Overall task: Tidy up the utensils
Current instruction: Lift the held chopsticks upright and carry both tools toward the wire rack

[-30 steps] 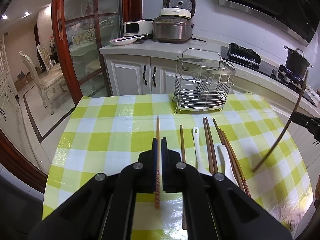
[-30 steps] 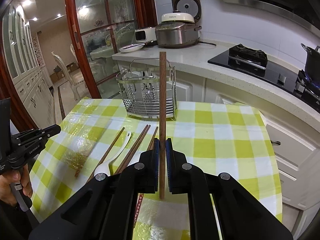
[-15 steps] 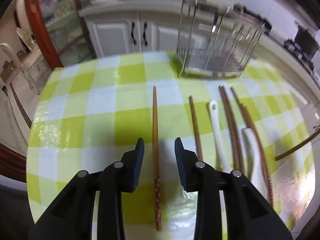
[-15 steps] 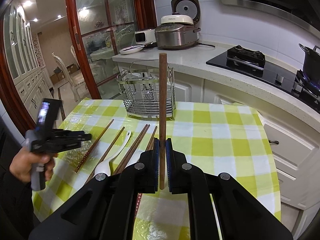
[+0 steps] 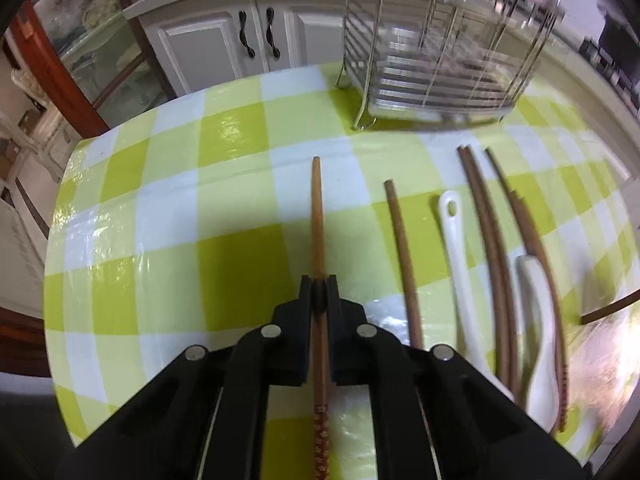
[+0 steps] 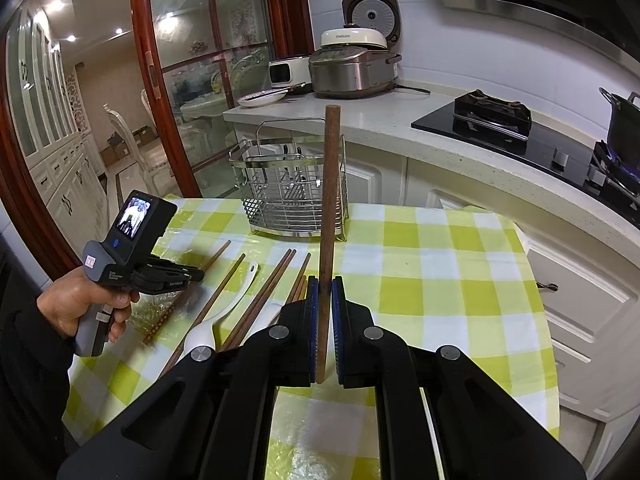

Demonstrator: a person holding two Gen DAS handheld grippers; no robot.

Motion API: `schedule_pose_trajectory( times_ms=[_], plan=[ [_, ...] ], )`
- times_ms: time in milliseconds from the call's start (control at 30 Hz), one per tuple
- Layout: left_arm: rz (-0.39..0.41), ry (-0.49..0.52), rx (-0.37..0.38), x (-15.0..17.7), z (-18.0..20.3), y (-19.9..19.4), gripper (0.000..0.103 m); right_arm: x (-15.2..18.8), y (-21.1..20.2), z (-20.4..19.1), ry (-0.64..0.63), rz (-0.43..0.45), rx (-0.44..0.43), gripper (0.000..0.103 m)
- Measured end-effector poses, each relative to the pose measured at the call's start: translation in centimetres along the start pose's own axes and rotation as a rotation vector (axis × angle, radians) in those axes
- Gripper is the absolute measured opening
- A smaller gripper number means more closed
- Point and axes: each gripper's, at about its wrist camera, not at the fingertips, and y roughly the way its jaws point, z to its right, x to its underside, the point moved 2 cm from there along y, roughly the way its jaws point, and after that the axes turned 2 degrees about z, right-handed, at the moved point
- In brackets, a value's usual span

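- Gripping a light-brown chopstick, the left gripper has its jaws clenched on the stick partway along its length; the plain tapered part runs out ahead of the jaws and the red-patterned end trails back beneath the gripper body.
- That chopstick lies flat on the desk, which is covered in a yellow-green and white check, with its long axis straight along the gripper's line and its narrow tip toward the wire utensil rack at the far edge.
- To its right on the desk lie a single dark chopstick, a white spoon, a pair of dark chopsticks, a second white spoon and one more dark chopstick, all roughly parallel and pointing toward the rack.
- In the right wrist view, the right gripper has its jaws clamped on a dark-brown chopstick near its lower end.
- This stick stands nearly upright above the desk, its blunt end highest, and crosses in front of the rack in the picture.
- A hand with a dark sleeve holds the left gripper at the left of this view, low over the utensils.
- Behind the desk, a rice cooker stands on the kitchen worktop.
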Motion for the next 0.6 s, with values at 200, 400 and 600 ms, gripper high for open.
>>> schedule_pose_trajectory(
  times_ms=[200,400,600],
  plan=[
    [0.144,-0.045,0.020,1.3,-0.2,-5.1,0.007,-0.1,0.2,0.0,-0.001,0.001,-0.001,0.009],
    [0.310,-0.070,0.010,2.3,0.0,-10.8,0.007,-0.2,0.4,-0.2,-0.002,0.001,-0.004,0.009],
    [0.415,-0.099,-0.001,2.6,0.4,-14.0,0.007,-0.2,0.4,-0.5,-0.009,-0.001,-0.003,0.009]
  ],
)
